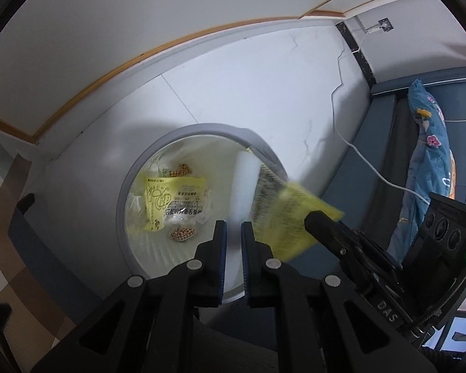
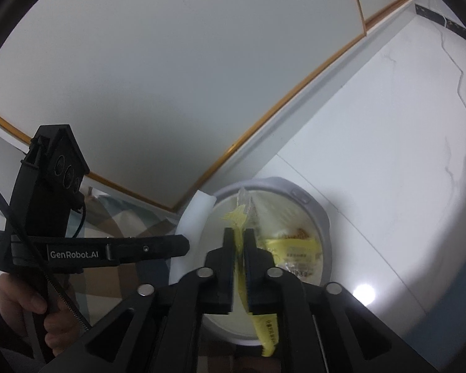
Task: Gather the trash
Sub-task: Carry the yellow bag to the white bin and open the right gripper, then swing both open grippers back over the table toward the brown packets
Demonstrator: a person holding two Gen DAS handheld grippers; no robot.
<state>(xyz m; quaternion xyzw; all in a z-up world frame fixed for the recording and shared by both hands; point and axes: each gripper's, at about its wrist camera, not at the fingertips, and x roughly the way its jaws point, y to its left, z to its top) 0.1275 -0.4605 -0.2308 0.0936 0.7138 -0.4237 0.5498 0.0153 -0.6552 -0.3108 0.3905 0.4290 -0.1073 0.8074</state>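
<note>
A round white trash bin [image 1: 125,195] with a grey rim stands on the white floor; it also shows in the right wrist view [image 2: 323,217]. Inside lie a yellow wrapper [image 1: 174,200] and small patterned scraps. My left gripper [image 1: 233,228] is over the bin with its jaws nearly closed around a white foam strip [image 1: 244,183], which also shows in the right wrist view [image 2: 195,214]. My right gripper [image 2: 239,233] is shut on a yellow snack wrapper [image 2: 237,217] above the bin; that wrapper also shows in the left wrist view [image 1: 290,217].
A white wall with a gold-trimmed panel [image 2: 264,118] rises behind the bin. A white cable [image 1: 369,171] runs across the floor. A blue sofa with a floral blue cloth [image 1: 431,143] stands to the right.
</note>
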